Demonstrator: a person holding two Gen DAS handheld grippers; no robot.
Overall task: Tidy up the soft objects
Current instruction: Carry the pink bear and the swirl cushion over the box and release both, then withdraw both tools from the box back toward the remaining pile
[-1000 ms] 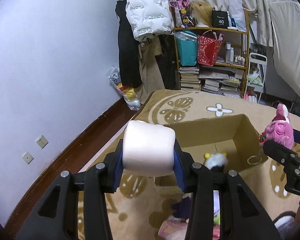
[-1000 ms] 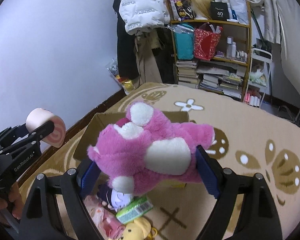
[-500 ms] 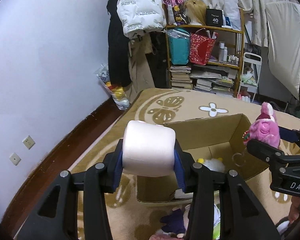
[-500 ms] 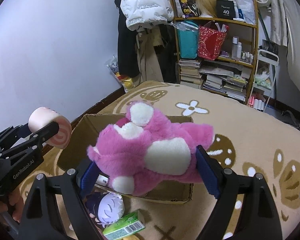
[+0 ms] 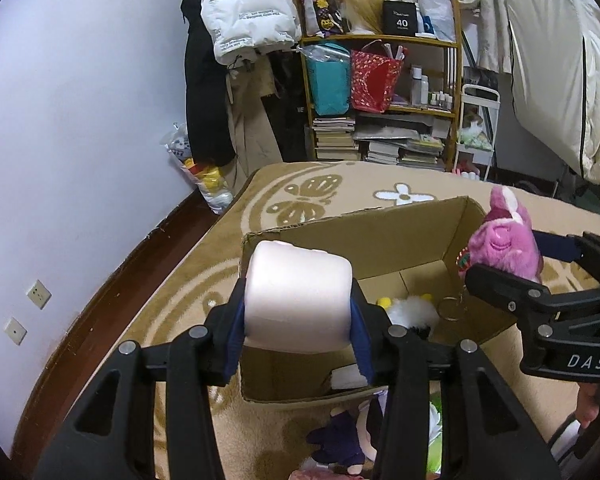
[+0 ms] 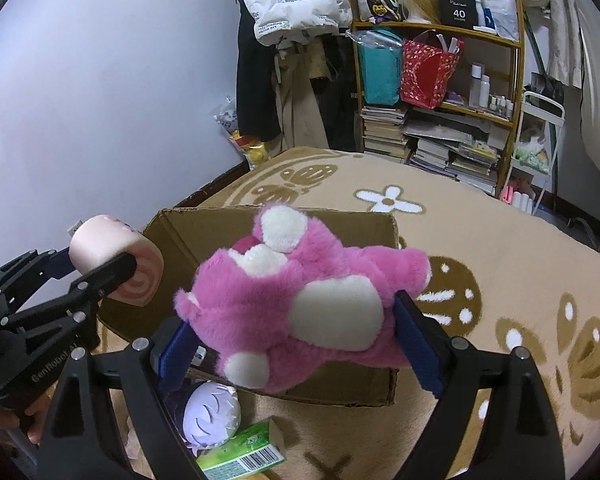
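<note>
Left wrist view shows the left gripper, jaws just easing apart, clasping a pink roll over the cardboard box at centre frame, while the right gripper clamps the pink bear; next, I judge, both drop in.

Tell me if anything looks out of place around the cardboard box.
A few things lie on the rug outside the cardboard box: a white-haired plush doll and a green packet at its near wall. A ragged cut edge runs along the box's far rim.
</note>
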